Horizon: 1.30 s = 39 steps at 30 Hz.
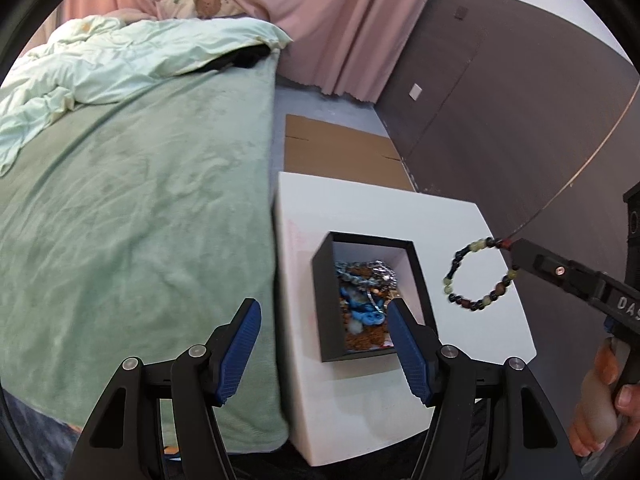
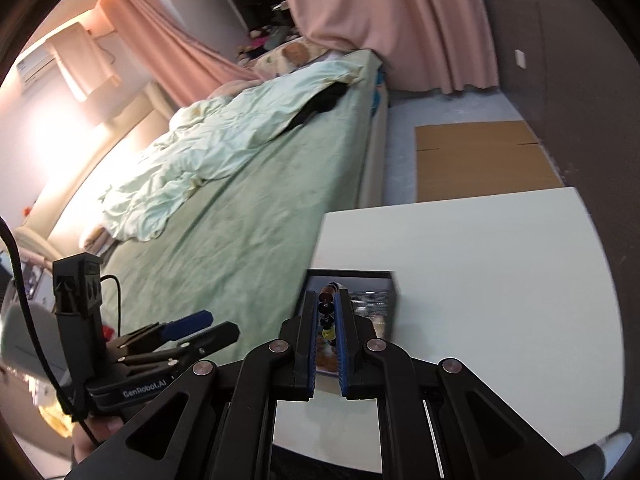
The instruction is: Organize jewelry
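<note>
A black open box (image 1: 324,300) full of tangled jewelry (image 1: 366,300) sits on a white table (image 1: 460,360) beside the bed. My left gripper (image 1: 324,316) is open and empty, hovering above the box's near left side. My right gripper (image 1: 514,250) is shut on a beaded bracelet (image 1: 478,274) of dark, green and brown beads, which hangs in the air to the right of the box. In the right wrist view the bracelet (image 2: 326,312) is pinched between the right gripper's (image 2: 325,300) blue pads, above the box (image 2: 394,292). The left gripper (image 2: 208,326) shows at the lower left.
A bed with a green sheet (image 1: 140,200) and a rumpled pale duvet (image 1: 120,56) lies left of the table. Flat cardboard (image 1: 340,152) lies on the floor behind the table. A dark wall (image 1: 500,120) and pink curtains (image 1: 340,20) stand beyond.
</note>
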{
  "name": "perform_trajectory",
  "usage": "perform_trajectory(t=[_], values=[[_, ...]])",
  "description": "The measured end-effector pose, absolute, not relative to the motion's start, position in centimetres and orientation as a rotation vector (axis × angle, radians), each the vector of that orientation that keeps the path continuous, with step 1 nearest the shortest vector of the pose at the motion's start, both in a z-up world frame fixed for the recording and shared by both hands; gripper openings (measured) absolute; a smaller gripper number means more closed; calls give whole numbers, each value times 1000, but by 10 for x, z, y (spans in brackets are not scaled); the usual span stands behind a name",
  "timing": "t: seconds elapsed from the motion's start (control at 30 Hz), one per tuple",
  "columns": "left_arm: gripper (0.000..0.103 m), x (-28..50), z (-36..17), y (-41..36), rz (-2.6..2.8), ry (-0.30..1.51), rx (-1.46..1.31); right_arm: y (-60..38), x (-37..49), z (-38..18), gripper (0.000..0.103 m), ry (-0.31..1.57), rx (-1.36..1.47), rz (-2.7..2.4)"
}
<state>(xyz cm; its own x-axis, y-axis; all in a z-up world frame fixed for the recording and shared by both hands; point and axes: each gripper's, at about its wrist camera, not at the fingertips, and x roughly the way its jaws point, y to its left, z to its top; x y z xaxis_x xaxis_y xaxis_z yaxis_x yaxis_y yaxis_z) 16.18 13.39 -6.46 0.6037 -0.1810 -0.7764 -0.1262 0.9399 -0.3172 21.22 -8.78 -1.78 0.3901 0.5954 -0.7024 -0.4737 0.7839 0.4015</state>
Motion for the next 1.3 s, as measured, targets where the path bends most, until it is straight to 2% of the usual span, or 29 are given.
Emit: perform_trajectory(t=[0.2,0.27,0.3,0.33,0.4,0.57,0.67,0.77,0.83,0.93,1.1,1.17,1.3], values=[[66,153,-59,147,-12,914,-380,-64,216,-35,13,1031,157,742],[70,150,-57,148,-16,906,-391,-67,218,-40,31,1056,165,726],[79,149,-56,148,-21,901,-393,-73,217,-41,46,1050,179,715],[86,148,-55,146,-27,895,-392,-80,215,-40,52,1036,192,707],[91,146,-53,141,-41,882,-387,-92,210,-38,53,1029,213,701],[91,143,-46,125,-77,855,-372,-128,197,-31,53,1001,255,653],[91,139,-38,114,-94,828,-360,-147,185,-27,63,974,265,619],[92,135,-30,104,-105,808,-351,-164,176,-23,76,951,282,597],[99,129,-22,96,-112,787,-336,-175,169,-21,82,943,305,583],[101,118,-10,84,-123,757,-310,-187,158,-17,93,926,303,547],[101,98,8,68,-134,700,-297,-208,139,-13,97,906,317,522],[101,90,14,62,-141,685,-291,-216,133,-13,103,902,321,509],[102,74,21,50,-155,666,-277,-231,114,-7,103,876,323,485]])
